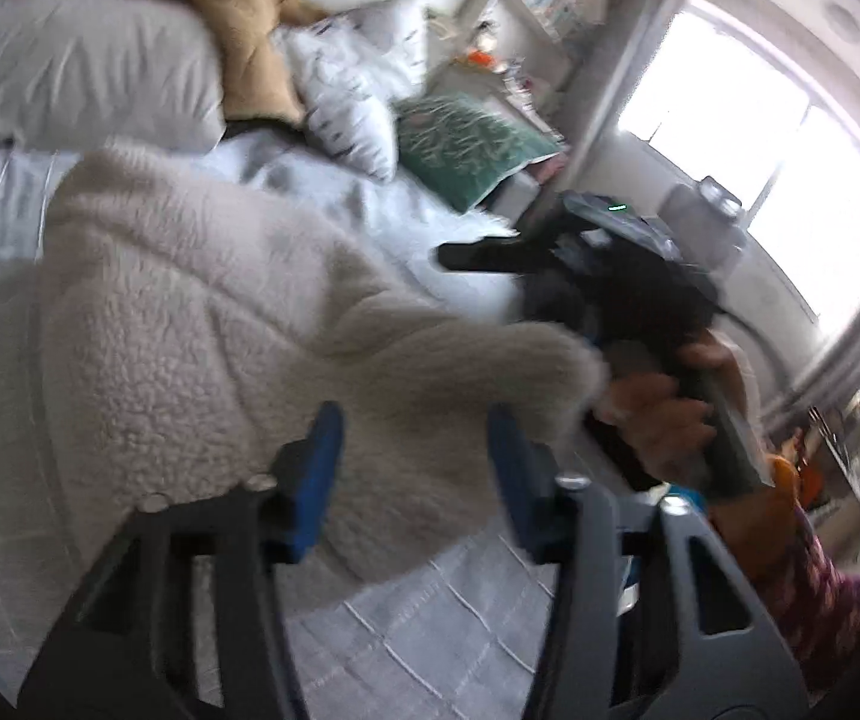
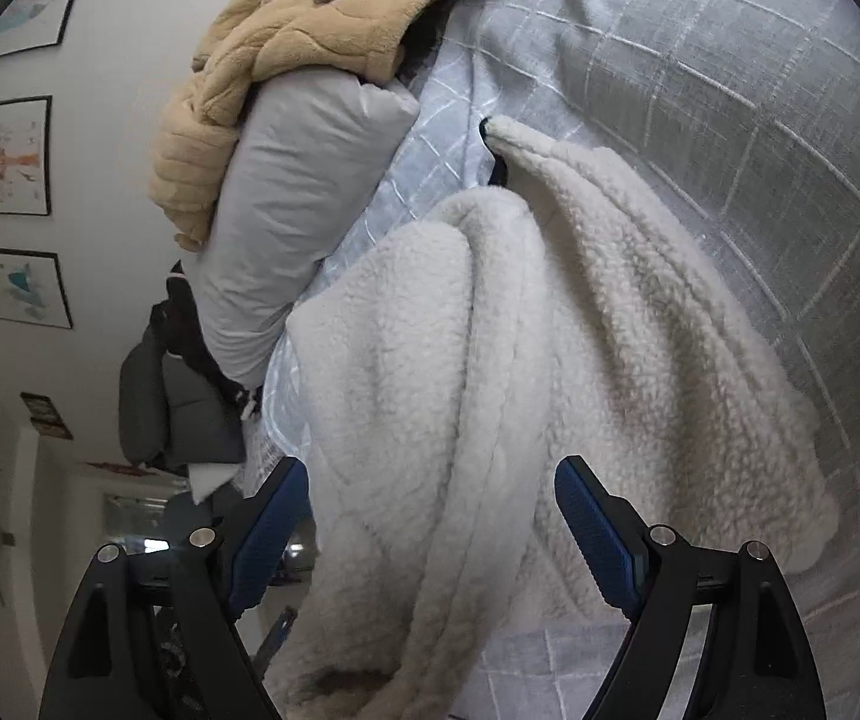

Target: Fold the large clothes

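— Where is the fleece jacket?

— The cream fleece jacket (image 1: 189, 324) lies spread on the bed (image 1: 448, 612), over a grey checked bedspread. In the right wrist view its folds (image 2: 490, 390) run up from between the fingers toward a far corner.

— And the left tongs?

— The left tongs (image 1: 414, 474) stand open, blue pads apart, with the fleece lying between and beyond them. Nothing is clamped.

— The right tongs?

— The right tongs (image 2: 430, 531) are also spread wide, with a thick fold of the jacket passing between the pads; I cannot tell whether the cloth touches them. In the left view, the right hand (image 1: 664, 420) grips the handle beside the jacket's edge.

— What else is on the bed?

— A grey pillow (image 2: 285, 222), a tan blanket (image 2: 285, 42) above it, a white patterned cushion (image 1: 345, 96) and a green cushion (image 1: 466, 144).
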The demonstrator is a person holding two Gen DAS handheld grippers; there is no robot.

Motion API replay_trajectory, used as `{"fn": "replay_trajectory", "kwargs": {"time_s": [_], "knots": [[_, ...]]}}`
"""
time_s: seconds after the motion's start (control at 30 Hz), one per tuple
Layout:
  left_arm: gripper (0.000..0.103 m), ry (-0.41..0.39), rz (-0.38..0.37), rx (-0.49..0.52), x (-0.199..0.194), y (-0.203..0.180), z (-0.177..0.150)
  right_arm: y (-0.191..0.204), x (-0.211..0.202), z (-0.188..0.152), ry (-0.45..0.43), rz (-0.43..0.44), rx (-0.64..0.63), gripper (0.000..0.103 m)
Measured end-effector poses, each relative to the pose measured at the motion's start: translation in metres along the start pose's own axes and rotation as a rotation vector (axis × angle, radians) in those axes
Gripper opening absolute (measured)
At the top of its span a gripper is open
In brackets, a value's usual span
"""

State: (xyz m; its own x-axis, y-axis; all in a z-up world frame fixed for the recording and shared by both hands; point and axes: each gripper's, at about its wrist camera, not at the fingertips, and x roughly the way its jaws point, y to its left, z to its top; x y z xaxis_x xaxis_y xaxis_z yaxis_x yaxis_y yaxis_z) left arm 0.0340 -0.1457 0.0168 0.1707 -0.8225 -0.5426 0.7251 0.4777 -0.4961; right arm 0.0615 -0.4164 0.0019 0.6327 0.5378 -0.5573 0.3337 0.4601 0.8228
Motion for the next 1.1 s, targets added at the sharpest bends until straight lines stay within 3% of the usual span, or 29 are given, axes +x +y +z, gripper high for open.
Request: {"fn": "replay_trajectory", "kwargs": {"time_s": [0.07,0.17,0.23,0.3,0.37,0.4,0.43,0.53,0.6,0.7,0.8,0.87,0.9,0.97,1.03,1.1], "knots": [[0.044,0.035,0.004,-0.011,0.02,0.001,-0.005,0.0,0.003,-0.002,0.017,-0.005,-0.002,0.086],[0.042,0.09,0.046,0.083,0.047,-0.016,-0.015,0.0,0.011,-0.005,0.034,-0.045,-0.01,0.086],[0.042,0.119,0.089,0.178,0.058,-0.03,-0.02,-0.003,0.019,-0.007,0.041,-0.103,-0.021,0.087],[0.042,0.132,0.09,0.198,0.057,-0.032,-0.019,-0.007,0.031,-0.008,0.05,-0.172,-0.046,0.086],[0.043,0.152,0.058,0.156,0.047,-0.023,-0.01,-0.009,0.042,-0.009,0.051,-0.226,-0.094,0.064],[0.043,0.145,0.05,0.136,0.042,-0.019,-0.006,-0.006,0.044,-0.008,0.044,-0.229,-0.122,0.044],[0.043,0.116,0.056,0.111,0.032,-0.012,-0.001,0.0,0.042,-0.007,0.014,-0.244,-0.152,0.035],[0.043,-0.025,0.155,0.076,-0.002,0.003,0.015,0.045,0.021,-0.007,-0.138,-0.295,-0.353,0.029],[0.043,-0.09,0.216,0.064,-0.013,0.01,0.022,0.069,0.006,-0.012,-0.192,-0.266,-0.461,0.029],[0.044,-0.132,0.275,0.015,-0.011,0.024,0.027,0.07,-0.009,-0.011,-0.223,-0.261,-0.49,0.029],[0.062,-0.097,0.32,0.004,0.008,0.032,0.027,0.041,-0.02,0.005,-0.224,-0.262,-0.398,0.029],[0.083,-0.082,0.339,0.018,0.018,0.033,0.024,0.019,-0.022,0.014,-0.206,-0.276,-0.332,0.03],[0.085,-0.067,0.343,0.028,0.018,0.028,0.019,0.004,-0.019,0.018,-0.179,-0.297,-0.303,0.031],[0.093,-0.036,0.346,0.032,0.025,0.032,0.018,-0.021,-0.013,0.023,-0.134,-0.351,-0.274,0.038],[0.097,-0.018,0.34,0.004,0.028,0.037,0.017,-0.04,-0.009,0.025,-0.107,-0.388,-0.258,0.061],[0.099,0.002,0.307,-0.058,0.029,0.049,0.019,-0.05,-0.011,0.025,-0.1,-0.396,-0.24,0.078]]}}
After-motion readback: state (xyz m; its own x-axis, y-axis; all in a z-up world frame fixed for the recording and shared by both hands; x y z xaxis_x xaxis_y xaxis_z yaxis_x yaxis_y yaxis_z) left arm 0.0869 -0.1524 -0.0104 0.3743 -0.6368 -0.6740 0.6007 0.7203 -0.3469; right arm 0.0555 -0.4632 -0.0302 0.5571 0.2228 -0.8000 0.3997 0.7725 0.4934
